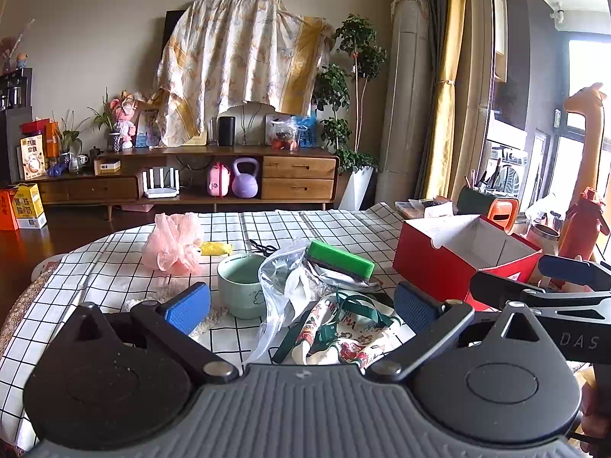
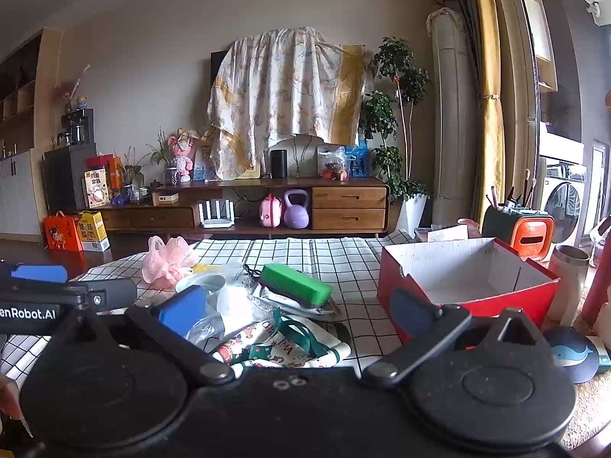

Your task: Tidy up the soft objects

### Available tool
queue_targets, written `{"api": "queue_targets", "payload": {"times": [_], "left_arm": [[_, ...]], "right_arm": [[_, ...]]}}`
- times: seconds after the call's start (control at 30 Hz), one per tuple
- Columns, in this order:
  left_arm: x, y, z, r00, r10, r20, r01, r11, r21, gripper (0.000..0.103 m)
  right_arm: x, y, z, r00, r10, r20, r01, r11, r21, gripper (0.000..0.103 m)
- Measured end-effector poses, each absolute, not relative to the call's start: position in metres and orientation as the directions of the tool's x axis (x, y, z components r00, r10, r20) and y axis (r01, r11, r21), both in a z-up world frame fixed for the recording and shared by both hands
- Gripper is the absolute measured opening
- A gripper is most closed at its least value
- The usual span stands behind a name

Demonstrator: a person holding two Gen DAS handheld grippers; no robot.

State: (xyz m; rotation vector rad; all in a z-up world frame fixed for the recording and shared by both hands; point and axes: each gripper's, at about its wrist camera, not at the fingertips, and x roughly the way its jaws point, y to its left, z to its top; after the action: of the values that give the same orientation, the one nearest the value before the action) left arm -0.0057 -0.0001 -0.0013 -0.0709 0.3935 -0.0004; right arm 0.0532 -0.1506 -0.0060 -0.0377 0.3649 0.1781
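Both the left tongs and right tongs are held released, nothing grasped; a green sponge is seen just beyond them.

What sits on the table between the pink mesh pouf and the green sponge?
In the left wrist view, a small yellow item lies beside the pink mesh pouf, then a black hair tie before the green sponge.

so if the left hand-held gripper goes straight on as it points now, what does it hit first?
Probably the clear plastic bag lying dead ahead between its open fingers, with the green mug just beside it; depth is hard to judge.
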Motion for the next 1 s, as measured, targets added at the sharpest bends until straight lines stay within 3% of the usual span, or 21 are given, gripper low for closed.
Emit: {"api": "queue_targets", "payload": {"times": [1.0], "left_arm": [[-0.0064,-0.0018,-0.0034,0.915,-0.007,-0.404,-0.03,0.996,-0.086,0.103]], "right_arm": [[0.0519,-0.1498,-0.0066,0.919,0.167,-0.358,-0.18,0.984,-0.002,0.103]]}}
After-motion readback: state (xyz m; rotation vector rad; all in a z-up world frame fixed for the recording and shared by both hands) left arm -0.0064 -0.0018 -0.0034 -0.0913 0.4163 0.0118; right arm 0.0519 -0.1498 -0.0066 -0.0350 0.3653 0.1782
